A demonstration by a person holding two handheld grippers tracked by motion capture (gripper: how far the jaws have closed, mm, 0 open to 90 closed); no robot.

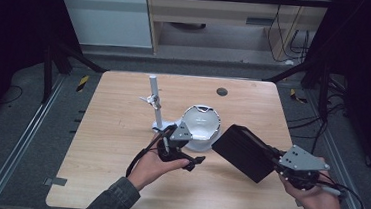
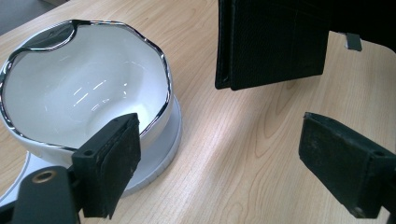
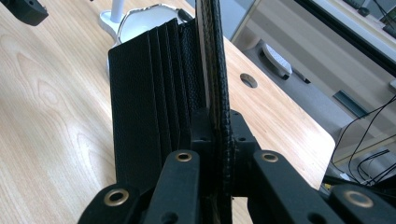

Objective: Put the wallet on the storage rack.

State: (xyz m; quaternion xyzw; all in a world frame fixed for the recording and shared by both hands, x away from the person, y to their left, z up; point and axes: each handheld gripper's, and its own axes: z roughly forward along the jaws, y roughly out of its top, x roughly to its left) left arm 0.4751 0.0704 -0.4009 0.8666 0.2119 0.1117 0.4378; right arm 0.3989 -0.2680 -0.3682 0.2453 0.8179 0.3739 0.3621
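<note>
Near the desk's point(image 1: 116, 189) right edge, the right gripper point(image 3: 215, 140) is clamped on one flap of a black leather wallet point(image 1: 244, 152) — card slots showing, its body lifted off the wood. At mid-desk sits a white bowl point(image 1: 201, 126) with a chrome rim on a white base, a thin white stand point(image 1: 154, 102) just beside it. The left gripper point(image 2: 224, 163) hovers by the bowl, jaws wide apart — gripping nothing.

A black leather wallet point(image 1: 245, 152) with stepped card slots hangs open, one flap pinched upright, just right of the white chrome-rimmed bowl point(image 1: 200, 126), seemingly lifted clear of the wood.
</note>
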